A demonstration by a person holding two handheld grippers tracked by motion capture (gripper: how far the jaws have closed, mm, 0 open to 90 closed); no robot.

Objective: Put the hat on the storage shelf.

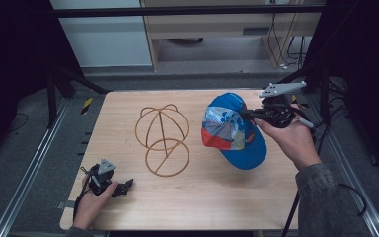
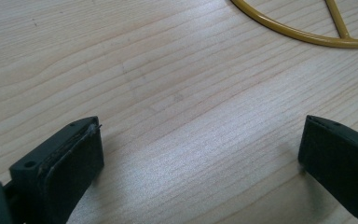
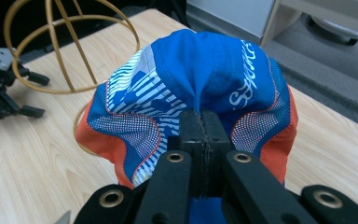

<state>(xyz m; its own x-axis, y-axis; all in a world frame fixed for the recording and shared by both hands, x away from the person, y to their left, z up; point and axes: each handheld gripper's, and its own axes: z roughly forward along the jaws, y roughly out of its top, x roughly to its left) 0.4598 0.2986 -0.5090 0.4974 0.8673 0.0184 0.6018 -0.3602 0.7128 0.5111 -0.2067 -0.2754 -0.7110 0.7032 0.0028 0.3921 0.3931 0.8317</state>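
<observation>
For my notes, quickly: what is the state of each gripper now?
Left gripper: open, holding nothing, low over the table.
Right gripper: shut on the blue cap, pinching its fabric.

Lighting: dim overall in the high view, with a cool, slightly blue cast. The table (image 1: 187,197) is the brightest area; the surroundings at both sides fall to near black.
Source: overhead, soft; a pale sheen lies on the wood grain in the left gripper view.
Shadows: faint and diffuse beneath the wire frame (image 1: 161,139) and the cap (image 1: 234,131); soft dark patches under the black jaws in the left gripper view.
Glare: none harsh; mild highlights on the metal rails at the table's edges.
Sharpness: high view soft and grainy. Right gripper view sharp on the cap fabric, with the background blurred. Near jaws slightly soft.
Distortion: slight bowing of straight lines at the high view's margins.
</observation>
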